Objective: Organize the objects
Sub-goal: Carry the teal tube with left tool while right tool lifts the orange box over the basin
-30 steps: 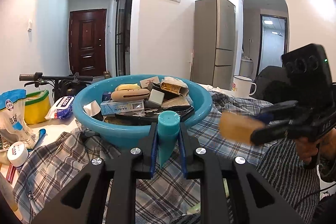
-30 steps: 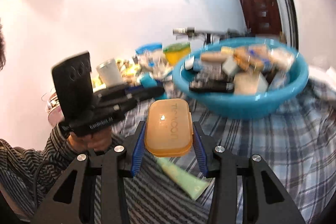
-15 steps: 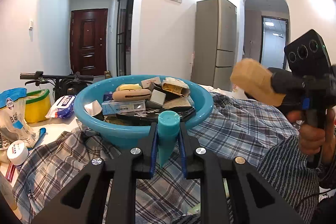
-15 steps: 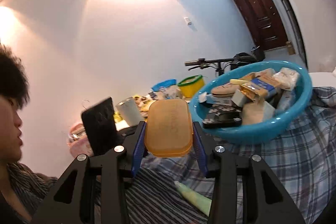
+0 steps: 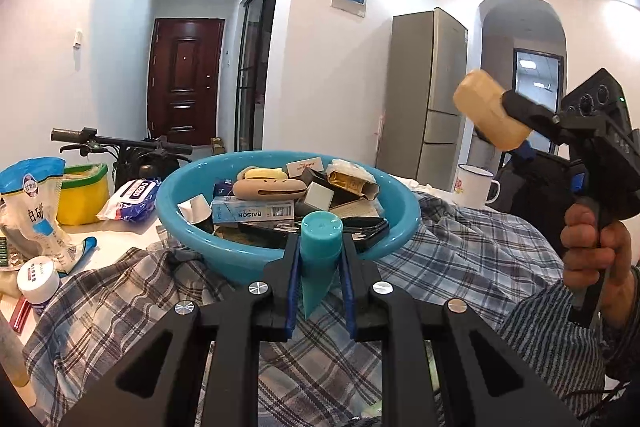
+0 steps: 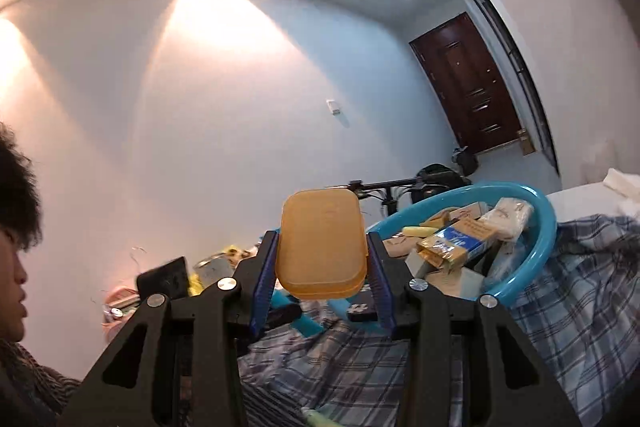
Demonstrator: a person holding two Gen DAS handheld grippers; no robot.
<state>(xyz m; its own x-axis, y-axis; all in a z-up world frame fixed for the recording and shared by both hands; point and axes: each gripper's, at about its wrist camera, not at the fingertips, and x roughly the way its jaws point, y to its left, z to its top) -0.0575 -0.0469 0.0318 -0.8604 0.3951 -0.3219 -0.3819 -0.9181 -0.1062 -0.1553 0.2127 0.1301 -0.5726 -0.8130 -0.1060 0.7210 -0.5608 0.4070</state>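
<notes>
My left gripper [image 5: 320, 263] is shut on a teal capped tube [image 5: 320, 247], held just in front of the blue basin [image 5: 396, 195]. The basin holds several small boxes, a beige case and black items. My right gripper [image 6: 323, 267] is shut on an orange plastic soap box [image 6: 322, 245], raised in the air to the left of the basin [image 6: 540, 227]. In the left wrist view the same soap box [image 5: 490, 115] hangs high at the right in the right gripper [image 5: 516, 123], above the plaid cloth [image 5: 460, 251].
A white enamel mug [image 5: 474, 185] stands behind the cloth at the right. Snack bags, a yellow tub [image 5: 82, 193], a wipes pack [image 5: 134, 193] and a small white jar [image 5: 38, 277] crowd the table's left. A pale green tube [image 6: 320, 419] lies on the cloth. A person's head shows at the left edge.
The right gripper has risen with the soap box and tilted upward, from low over the cloth to well above the basin's rim. The left gripper has kept still with the teal tube.
</notes>
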